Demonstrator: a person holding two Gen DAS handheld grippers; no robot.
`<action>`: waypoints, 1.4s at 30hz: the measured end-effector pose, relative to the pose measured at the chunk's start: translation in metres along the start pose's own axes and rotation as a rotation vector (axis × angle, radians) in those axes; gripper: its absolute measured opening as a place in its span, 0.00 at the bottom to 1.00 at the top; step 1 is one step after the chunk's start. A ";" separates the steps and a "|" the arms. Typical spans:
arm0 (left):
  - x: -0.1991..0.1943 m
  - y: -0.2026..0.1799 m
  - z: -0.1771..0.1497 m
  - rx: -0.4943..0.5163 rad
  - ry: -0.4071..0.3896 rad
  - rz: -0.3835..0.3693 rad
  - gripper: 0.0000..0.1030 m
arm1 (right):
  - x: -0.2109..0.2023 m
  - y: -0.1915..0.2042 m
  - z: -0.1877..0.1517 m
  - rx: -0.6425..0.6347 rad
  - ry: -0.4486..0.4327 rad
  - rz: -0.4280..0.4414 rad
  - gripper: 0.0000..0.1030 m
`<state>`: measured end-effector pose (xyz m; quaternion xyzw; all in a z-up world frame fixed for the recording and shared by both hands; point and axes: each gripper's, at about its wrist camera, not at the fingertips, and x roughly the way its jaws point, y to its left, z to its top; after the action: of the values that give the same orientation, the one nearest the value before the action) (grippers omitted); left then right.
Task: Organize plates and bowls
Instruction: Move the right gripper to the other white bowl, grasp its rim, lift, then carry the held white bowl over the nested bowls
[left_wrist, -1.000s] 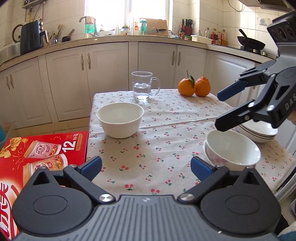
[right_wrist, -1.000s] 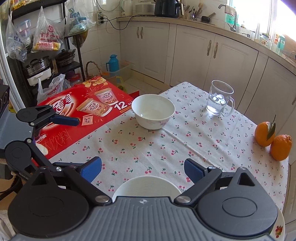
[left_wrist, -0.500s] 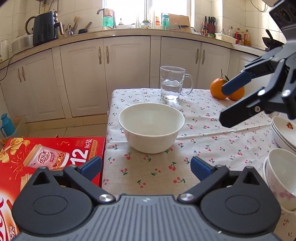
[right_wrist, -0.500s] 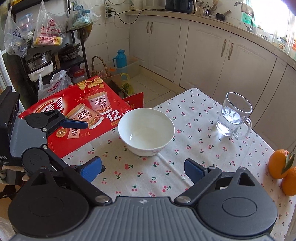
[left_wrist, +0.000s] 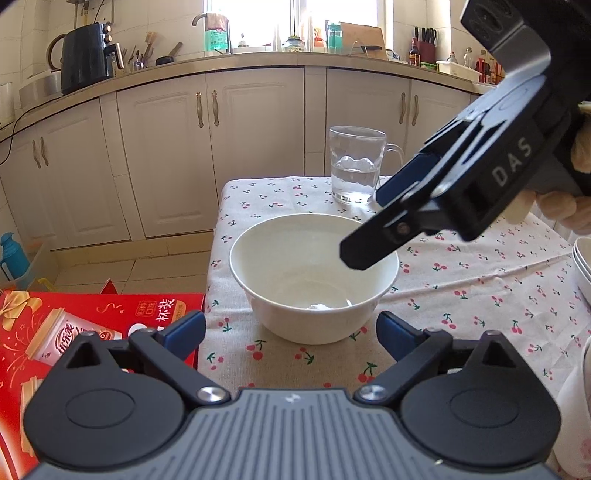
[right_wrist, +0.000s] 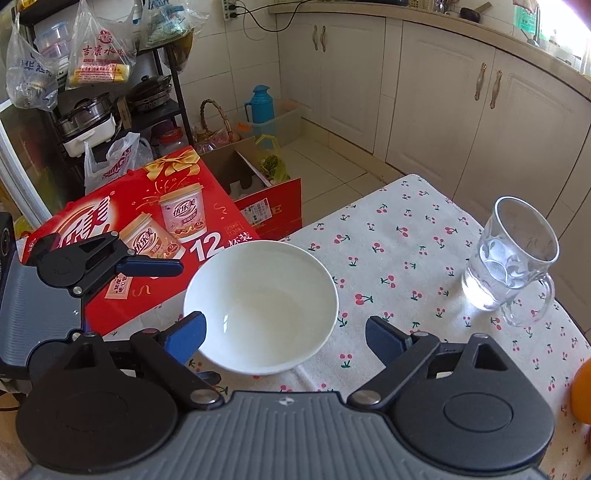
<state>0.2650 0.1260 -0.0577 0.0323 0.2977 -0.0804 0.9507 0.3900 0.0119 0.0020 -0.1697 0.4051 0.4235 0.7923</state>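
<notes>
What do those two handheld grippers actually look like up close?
Both match. The left gripper has a ribbed grey body, two round black discs, silver pivot screws and black linkage arms ending in blue finger pads. The right gripper is built the same; seen from the side, its black housing carries white letters "DAS". A pale glove or sleeve shows behind it. No cables are visible.

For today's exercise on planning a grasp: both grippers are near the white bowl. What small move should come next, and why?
Probably lower the right gripper so one finger goes inside the white bowl's rim, then close. Its jaws are open and already straddle the near rim, with nothing held. The left gripper, also open, sits just short of the bowl. The glass mug stands well apart, so little is in the way.
</notes>
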 end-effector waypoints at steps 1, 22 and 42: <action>0.002 -0.001 0.000 0.002 0.004 -0.003 0.88 | 0.006 -0.002 0.001 0.004 0.004 0.006 0.90; 0.008 -0.015 0.004 0.070 0.000 0.004 0.79 | 0.034 -0.020 0.003 0.078 0.007 0.076 0.63; -0.056 -0.044 0.011 0.061 0.040 -0.047 0.79 | -0.031 0.014 -0.019 0.072 -0.020 0.079 0.63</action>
<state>0.2181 0.0890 -0.0167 0.0557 0.3149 -0.1109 0.9410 0.3591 -0.0081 0.0162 -0.1208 0.4185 0.4414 0.7845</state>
